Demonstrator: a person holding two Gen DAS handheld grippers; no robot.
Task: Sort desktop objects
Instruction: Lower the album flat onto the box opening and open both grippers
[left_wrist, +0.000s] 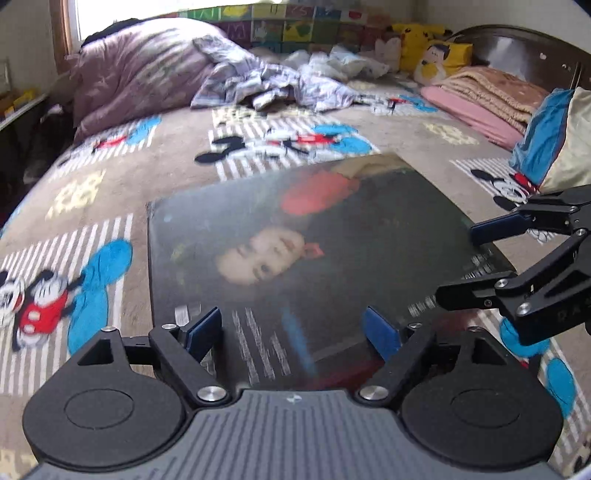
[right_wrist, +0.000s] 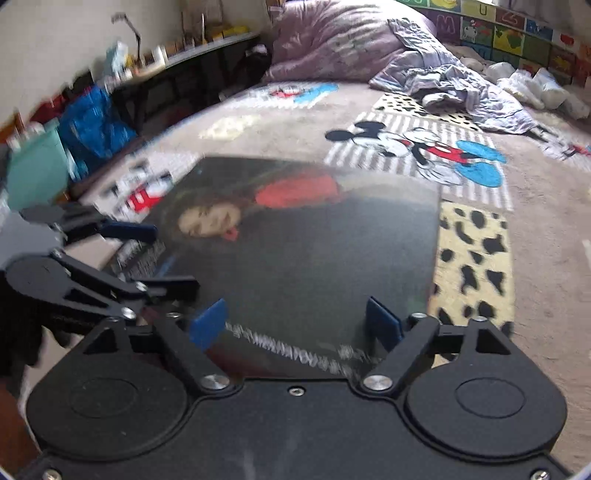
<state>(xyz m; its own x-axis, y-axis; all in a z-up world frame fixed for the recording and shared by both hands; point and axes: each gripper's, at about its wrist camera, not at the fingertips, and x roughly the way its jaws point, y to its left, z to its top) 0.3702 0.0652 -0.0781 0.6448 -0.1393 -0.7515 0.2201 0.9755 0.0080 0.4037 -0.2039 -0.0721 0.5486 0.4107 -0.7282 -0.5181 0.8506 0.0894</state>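
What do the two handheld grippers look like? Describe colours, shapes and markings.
Both are alike. The left gripper has black linkage arms with silver screws, two round black discs at its base, a ribbed grey body and blue fingertips. The right gripper has the same black arms, discs, screws and blue fingertips, but a plain black body.

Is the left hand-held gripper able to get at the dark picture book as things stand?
Probably yes: the left hand-held gripper is open right over the book's near edge, nothing between; the right hand-held gripper works the adjacent edge.

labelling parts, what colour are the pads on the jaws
Blue pads on black linkages; clearest in the left wrist view.
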